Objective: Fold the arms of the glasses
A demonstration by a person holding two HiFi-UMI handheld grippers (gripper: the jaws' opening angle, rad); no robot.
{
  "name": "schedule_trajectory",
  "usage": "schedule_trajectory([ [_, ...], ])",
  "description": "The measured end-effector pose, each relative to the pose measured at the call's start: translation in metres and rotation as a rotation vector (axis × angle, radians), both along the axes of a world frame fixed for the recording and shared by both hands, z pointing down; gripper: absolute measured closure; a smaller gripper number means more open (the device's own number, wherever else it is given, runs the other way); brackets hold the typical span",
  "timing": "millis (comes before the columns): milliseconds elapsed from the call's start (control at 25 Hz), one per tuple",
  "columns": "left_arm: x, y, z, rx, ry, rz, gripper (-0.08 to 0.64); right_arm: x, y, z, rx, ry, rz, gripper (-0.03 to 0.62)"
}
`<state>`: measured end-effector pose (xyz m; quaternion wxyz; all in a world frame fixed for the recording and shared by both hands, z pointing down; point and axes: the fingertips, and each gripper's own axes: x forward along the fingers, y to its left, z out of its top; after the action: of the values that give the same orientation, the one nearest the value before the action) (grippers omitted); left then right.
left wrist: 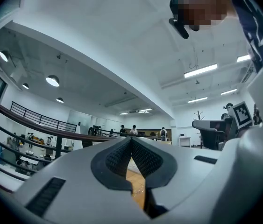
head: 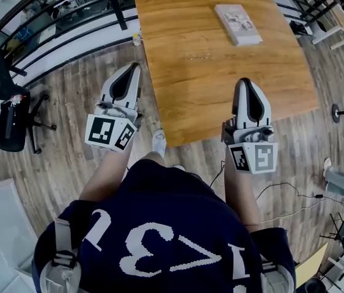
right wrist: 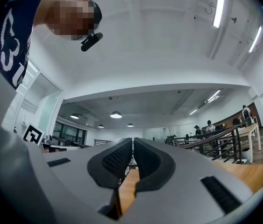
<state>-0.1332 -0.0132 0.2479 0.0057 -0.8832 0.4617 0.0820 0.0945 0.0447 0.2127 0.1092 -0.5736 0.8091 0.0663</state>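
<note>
Railed loft office, plank floor, wooden table (head: 178, 115) ahead; faint outline mid-table, likely the glasses (head: 196, 57), near a booklet (head: 237, 23); left gripper (head: 132, 67) and right gripper (head: 245, 81) both closed, empty, well short; probably light, fragile, slippery; best pinched gently by the arms near the hinges.

Both grippers are out front, level with each other, well apart, pointing forward and slightly up. Left gripper (head: 132, 67): fingers (left wrist: 117, 160) closed, tips touching, empty. Right gripper (head: 245, 82): fingers (right wrist: 115, 160) closed with a thin slit between them, empty. Forearms (head: 237, 188) are extended, marker cubes (head: 109, 132) nearest the torso.
</note>
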Motion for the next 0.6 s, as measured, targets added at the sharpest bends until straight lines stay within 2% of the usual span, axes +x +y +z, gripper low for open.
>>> schedule_trajectory([
  [320,0.005,-0.088,0.006,-0.009,-0.007,0.082,0.546,-0.003,-0.072,0.006,-0.02,0.003,0.063,0.561],
  [600,-0.002,-0.127,0.019,-0.037,-0.014,0.096,0.546,-0.007,-0.105,0.021,-0.068,0.002,0.083,0.561],
])
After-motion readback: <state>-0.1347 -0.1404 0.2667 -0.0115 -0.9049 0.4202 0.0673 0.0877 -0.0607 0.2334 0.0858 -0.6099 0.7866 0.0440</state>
